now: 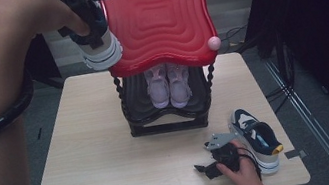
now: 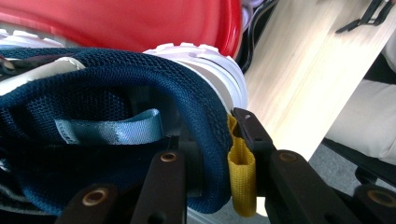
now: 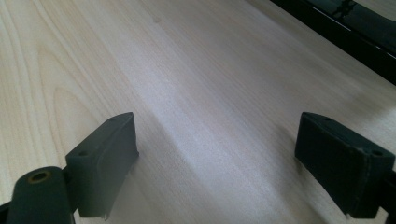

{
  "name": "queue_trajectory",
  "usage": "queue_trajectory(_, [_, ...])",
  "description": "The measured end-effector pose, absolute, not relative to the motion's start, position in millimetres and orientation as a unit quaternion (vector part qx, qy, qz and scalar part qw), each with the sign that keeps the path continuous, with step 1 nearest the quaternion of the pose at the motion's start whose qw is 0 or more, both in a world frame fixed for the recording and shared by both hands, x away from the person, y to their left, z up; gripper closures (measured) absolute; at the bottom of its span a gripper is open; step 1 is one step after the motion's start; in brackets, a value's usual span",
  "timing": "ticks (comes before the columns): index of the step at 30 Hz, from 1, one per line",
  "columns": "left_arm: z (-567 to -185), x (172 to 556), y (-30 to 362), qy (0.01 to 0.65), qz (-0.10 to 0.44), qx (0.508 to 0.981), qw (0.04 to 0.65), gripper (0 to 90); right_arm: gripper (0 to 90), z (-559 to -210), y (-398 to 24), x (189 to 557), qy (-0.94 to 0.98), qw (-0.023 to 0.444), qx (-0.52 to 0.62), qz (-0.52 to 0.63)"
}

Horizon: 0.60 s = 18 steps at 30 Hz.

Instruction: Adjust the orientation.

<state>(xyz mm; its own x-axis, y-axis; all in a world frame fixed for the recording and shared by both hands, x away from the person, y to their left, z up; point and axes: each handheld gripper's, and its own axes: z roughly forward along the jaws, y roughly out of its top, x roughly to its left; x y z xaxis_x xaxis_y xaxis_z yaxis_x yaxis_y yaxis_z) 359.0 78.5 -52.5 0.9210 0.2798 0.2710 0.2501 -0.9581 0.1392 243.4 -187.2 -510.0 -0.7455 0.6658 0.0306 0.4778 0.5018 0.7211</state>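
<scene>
My left gripper is raised at the upper left, beside the red top tray of a shoe rack. It is shut on a navy and white sneaker. In the left gripper view one jaw sits inside the sneaker and the other outside the heel, next to the yellow pull tab, so the left gripper pinches the heel collar. A matching navy sneaker lies on the table at the right. Beside it my right gripper rests low on the table, open; between its wide-apart jaws the right gripper has only bare wood.
The black rack stands mid-table at the back, with a pair of pink shoes on its lower shelf. The wooden table has free room at front left. Cables and a metal rail run along the floor at the right.
</scene>
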Motion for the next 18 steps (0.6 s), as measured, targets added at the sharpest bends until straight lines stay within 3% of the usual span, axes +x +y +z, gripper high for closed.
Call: queue_trajectory(18, [-64, 378, 11, 0.067, 0.196, 0.976, 0.058, 74.6, 12.1, -510, -187, 243, 0.857, 0.126, 0.334, 0.371])
